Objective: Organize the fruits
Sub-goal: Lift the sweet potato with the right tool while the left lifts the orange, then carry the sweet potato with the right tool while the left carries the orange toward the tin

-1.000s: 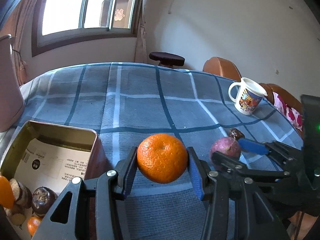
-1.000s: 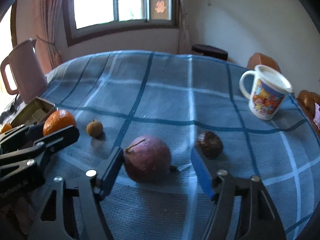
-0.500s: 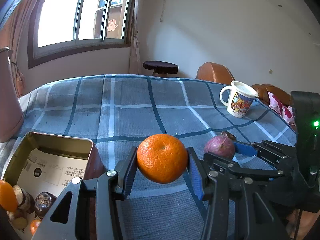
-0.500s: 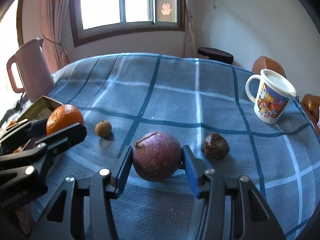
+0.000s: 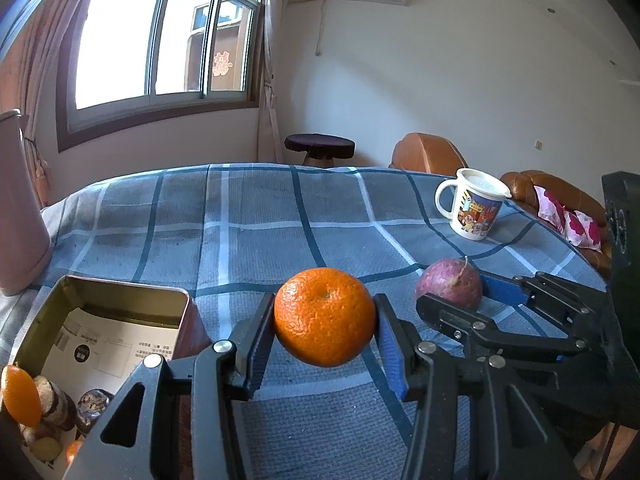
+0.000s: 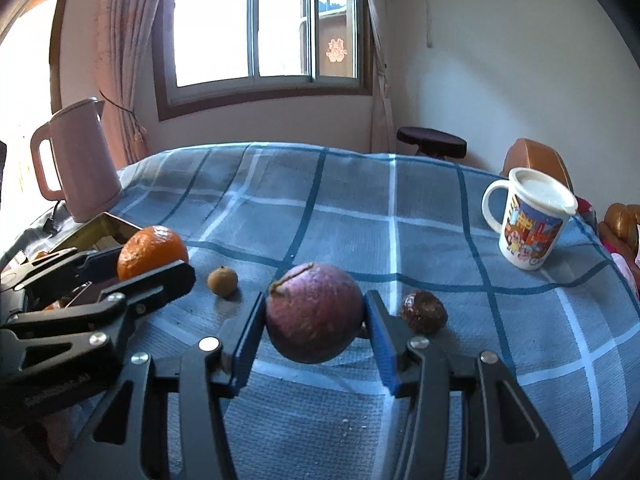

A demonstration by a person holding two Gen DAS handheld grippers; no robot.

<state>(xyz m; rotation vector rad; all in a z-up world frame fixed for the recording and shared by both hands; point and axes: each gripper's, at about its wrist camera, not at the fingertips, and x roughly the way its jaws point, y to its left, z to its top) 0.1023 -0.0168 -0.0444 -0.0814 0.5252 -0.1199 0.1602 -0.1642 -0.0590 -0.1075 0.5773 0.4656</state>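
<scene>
Two claw-mounted close views (shared checked tablecloth (image 5: 256, 240))

You find little that reads; on the window pane (image 6: 337, 51) hangs a red paper-cut sign (image 5: 222, 64), a Chinese character that looks like the double-happiness one, though too small for certainty; inside the open tin (image 5: 182, 300) near the left edge of the table lies a printed paper sheet (image 5: 100, 346) with lines of small print and a round black mark, none of it legible; the white mug (image 6: 528, 220) near the table's right edge bears a bright cartoon picture with what may be lettering, too blurred to read; along the side of the left gripper's black body (image 6: 56, 390), in your right wrist view, runs faint embossed lettering you cannot make out.
</scene>
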